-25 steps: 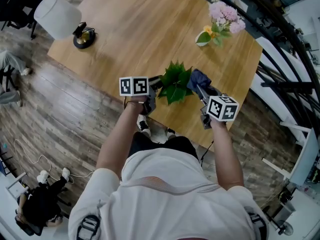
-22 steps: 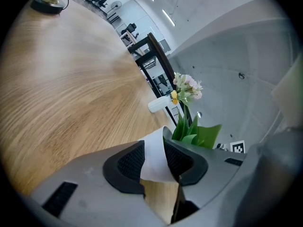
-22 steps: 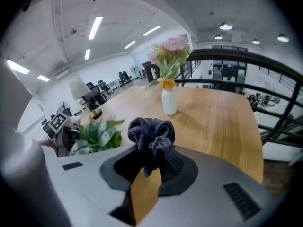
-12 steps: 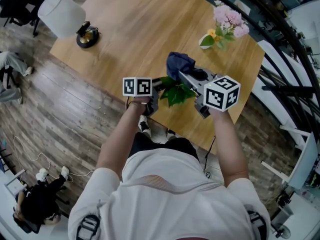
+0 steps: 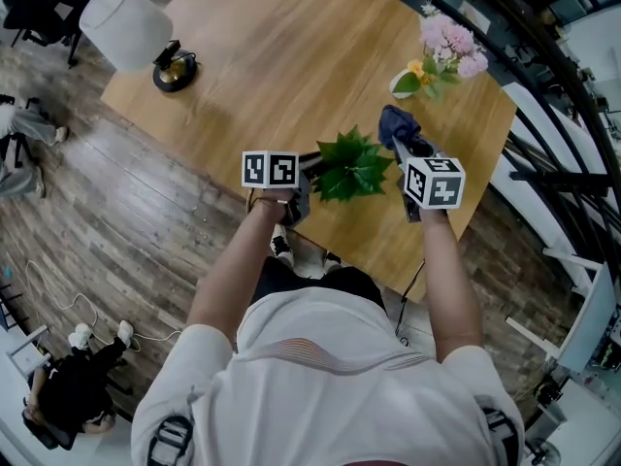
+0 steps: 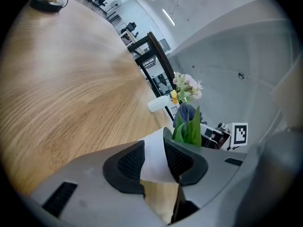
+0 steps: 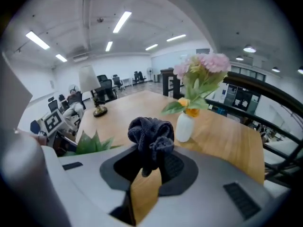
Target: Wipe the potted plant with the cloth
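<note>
A small potted plant [image 5: 351, 166] with pointed green leaves stands near the table's front edge. My left gripper [image 5: 309, 166] is at its left side, shut on the white pot [image 6: 154, 157], with the leaves [image 6: 189, 129] rising just past the jaws. My right gripper [image 5: 406, 146] is to the right of the plant and slightly beyond it, shut on a bunched dark blue cloth [image 5: 398, 124]. In the right gripper view the cloth [image 7: 150, 138] sticks up between the jaws, clear of the leaves [image 7: 92, 143] at its left.
The wooden table [image 5: 281, 56] carries a white vase of pink and yellow flowers [image 5: 441, 51] at the far right and a white-shaded lamp [image 5: 126, 27] at the far left corner. The table's front edge runs just below the plant. Dark railings lie to the right.
My right gripper carried the cloth up over the plant's far side, then back out to the plant's right. The left gripper kept its hold on the pot.
</note>
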The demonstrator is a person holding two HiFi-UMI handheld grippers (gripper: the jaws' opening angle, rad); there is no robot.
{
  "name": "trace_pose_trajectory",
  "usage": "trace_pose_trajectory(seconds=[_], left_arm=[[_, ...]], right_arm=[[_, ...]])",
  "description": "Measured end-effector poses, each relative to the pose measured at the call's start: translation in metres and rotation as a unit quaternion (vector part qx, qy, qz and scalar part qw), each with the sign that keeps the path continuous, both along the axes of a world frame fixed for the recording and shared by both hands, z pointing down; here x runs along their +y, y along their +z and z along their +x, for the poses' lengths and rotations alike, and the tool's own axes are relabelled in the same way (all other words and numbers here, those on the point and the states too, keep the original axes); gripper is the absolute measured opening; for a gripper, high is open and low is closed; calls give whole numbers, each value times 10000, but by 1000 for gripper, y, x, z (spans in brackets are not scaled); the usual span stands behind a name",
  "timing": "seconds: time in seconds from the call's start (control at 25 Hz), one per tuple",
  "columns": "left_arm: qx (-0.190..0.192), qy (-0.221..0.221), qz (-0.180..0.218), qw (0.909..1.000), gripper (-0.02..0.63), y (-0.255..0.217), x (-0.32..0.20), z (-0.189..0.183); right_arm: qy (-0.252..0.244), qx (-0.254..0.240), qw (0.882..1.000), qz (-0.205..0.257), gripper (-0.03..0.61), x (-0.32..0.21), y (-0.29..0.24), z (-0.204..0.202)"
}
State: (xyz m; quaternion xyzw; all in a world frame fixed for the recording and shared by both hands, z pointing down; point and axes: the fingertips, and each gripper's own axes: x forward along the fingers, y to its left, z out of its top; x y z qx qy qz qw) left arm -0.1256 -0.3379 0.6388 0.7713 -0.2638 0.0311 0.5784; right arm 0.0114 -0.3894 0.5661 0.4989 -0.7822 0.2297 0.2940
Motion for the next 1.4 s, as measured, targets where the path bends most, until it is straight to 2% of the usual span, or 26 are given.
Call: trace_pose_trajectory(seconds=[0.08, 0.16, 0.24, 0.32, 0.4, 0.52, 0.64, 0.72, 0.84, 0.96, 1.0, 1.08, 1.24, 1.4], left_arm=[[2, 4, 11, 10000, 130, 0, 0, 0], [18, -4, 13, 10000, 130, -1, 0, 0], [26, -12, 13, 10000, 130, -2, 0, -1], [26, -17, 6, 10000, 130, -2, 0, 0], [11, -26, 6, 10000, 130, -1, 0, 0], [-26, -32, 25, 10000, 130, 0, -1, -1], [-89, -59, 66, 9999, 129, 0, 0, -2], [-194, -169, 176, 9995, 123, -3, -2, -6], [-248, -593, 421, 9970, 123, -20, -7, -23], [-514, -1018, 955, 9889, 123, -52, -20, -50], [-727, -1148, 1227, 9831, 113, -67, -24, -60], [-1223, -1374, 1893, 9645, 62, -103, -30, -80], [-1970, -1630, 3215, 9117, 37, -193, -23, -101], [-2474, -1825, 4111, 8582, 26, -272, -3, -106]], right_arm=[[17, -361, 9988, 336, 133, 2, -30, -3], [-336, -990, 9934, 482, 133, 11, -60, -25], [-807, -1666, 9825, 225, 133, 25, -72, -55], [-1012, -2056, 9731, -251, 133, 36, -60, -73], [-838, -1916, 9759, -617, 133, 38, -30, -71], [-179, -1407, 9872, -732, 133, 33, 8, -38], [505, -1005, 9920, -573, 133, 31, 23, 6], [782, -883, 9920, -441, 133, 34, 21, 28], [873, -825, 9927, -66, 132, 42, -1, 43], [808, -702, 9934, 408, 132, 47, -29, 48], [779, -658, 9930, 598, 132, 48, -41, 48], [717, -596, 9906, 997, 132, 50, -70, 47], [626, -556, 9808, 1760, 130, 54, -134, 42], [627, -645, 9666, 2399, 130, 60, -195, 38]])
